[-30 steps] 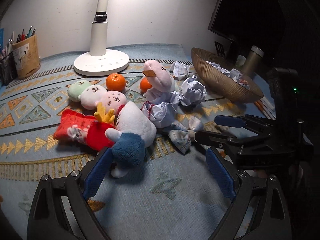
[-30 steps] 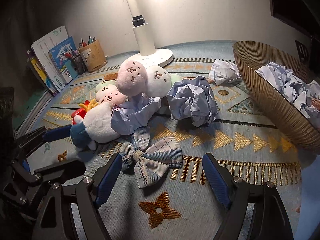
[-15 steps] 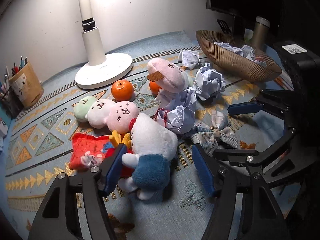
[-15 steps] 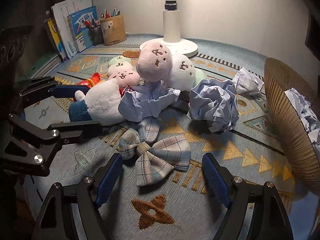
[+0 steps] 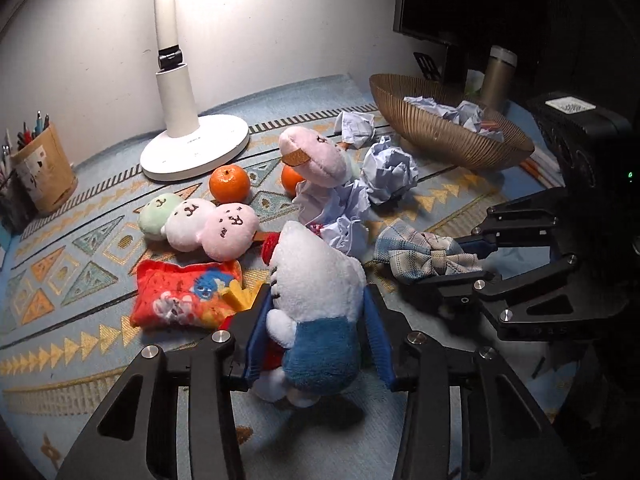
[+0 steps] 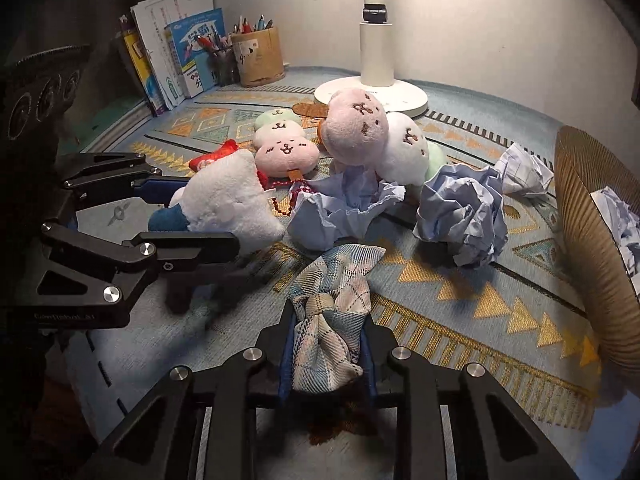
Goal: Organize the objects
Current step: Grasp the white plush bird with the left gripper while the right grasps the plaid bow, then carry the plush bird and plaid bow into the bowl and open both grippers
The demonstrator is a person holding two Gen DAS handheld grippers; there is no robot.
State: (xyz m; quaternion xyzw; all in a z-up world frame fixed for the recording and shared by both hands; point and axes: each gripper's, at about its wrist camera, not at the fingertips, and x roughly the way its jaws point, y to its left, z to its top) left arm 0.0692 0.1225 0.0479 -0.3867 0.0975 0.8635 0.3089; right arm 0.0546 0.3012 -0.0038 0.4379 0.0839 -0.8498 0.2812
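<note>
A white plush cat doll with blue trousers and a red bow (image 5: 316, 300) sits clamped between the blue-padded fingers of the left gripper (image 5: 316, 338) on a pale blue patterned table mat (image 5: 80, 344), while the right gripper (image 6: 326, 354) is closed on a crumpled blue-and-beige plaid fabric bow (image 6: 328, 312) just beside it. Touching the cat's left flank lies a flat red plush snack pouch (image 5: 184, 294); behind it rests a skewer of three round plush faces in green, white and pink (image 5: 198, 226). Two oranges (image 5: 229, 184) sit near the round base of a white desk lamp (image 5: 195, 148). A second, larger plush skewer with a pink head (image 5: 314, 156) leans over torn pale blue paper (image 5: 344, 216), next to a crumpled ball of pale blue paper (image 5: 390, 170). A ribbed golden-brown oval bowl (image 5: 440, 136), holding more crumpled paper, stands at the mat's far right. A tan pen holder (image 6: 256, 58) and upright booklets (image 6: 176, 52) line the back wall.
</note>
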